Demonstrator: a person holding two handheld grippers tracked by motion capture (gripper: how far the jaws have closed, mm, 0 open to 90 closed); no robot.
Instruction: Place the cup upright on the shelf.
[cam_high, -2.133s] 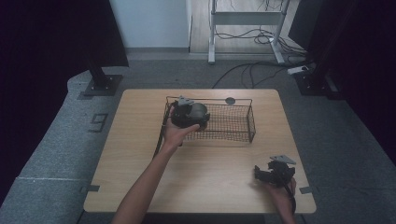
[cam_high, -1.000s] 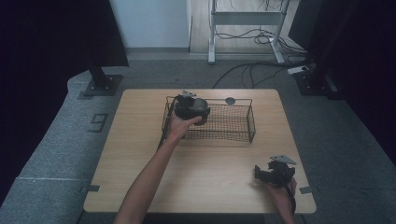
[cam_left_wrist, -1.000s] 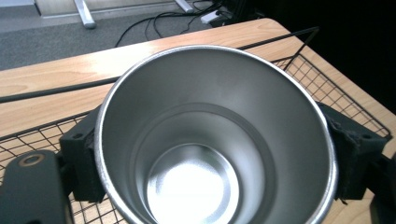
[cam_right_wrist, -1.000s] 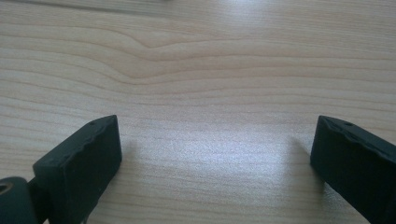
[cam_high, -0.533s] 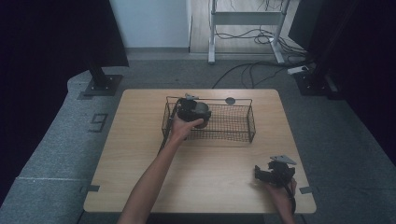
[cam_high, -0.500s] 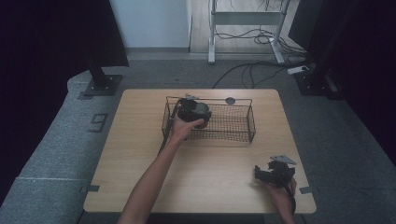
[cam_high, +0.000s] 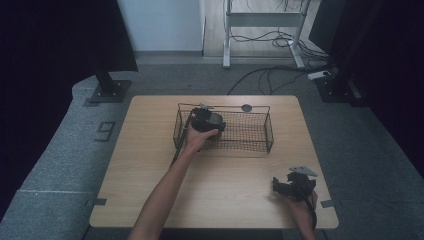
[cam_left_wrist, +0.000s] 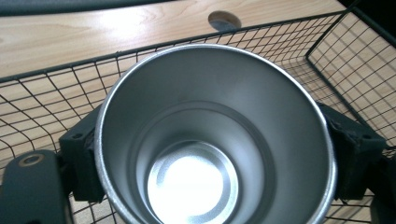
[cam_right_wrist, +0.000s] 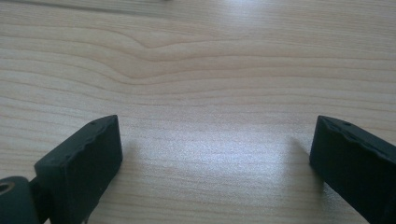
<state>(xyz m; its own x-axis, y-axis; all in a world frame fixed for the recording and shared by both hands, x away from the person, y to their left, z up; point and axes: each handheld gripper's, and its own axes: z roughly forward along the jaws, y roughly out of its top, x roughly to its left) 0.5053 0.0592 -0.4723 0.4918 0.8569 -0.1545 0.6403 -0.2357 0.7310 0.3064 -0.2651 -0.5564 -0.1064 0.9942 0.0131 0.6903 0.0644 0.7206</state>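
Left hand-held gripper (cam_high: 206, 120): you have it pinching a shiny, round stainless-steel cup (cam_left_wrist: 212, 140); in the left gripper view its black pads (cam_left_wrist: 84, 158) press the cup's wall from both sides, mouth toward the camera.
Where the cup is: inside the black wire-mesh rectangular basket (cam_high: 260, 135), at its left end, upper centre of the high view. In the left gripper view the mesh wall rises behind the rim and the mesh floor runs under the cup.
What has just changed: against the high view of a second ago, your left hand sits a little lower in the frame, down among the basket walls rather than at their top edge. The grip is as tight as before.
What that means: the cup looks almost set down. Whether its base touches the mesh floor cannot be told from here, so ease it down before you let go.
Right hand-held gripper (cam_high: 295, 184): spread wide and empty, resting at the lower right of the pale wooden counter (cam_high: 150, 165); bare wood grain lies between its jaws in the right gripper view. It has kept its place.
Risk: a release too early could let the cup tip over on the wire.
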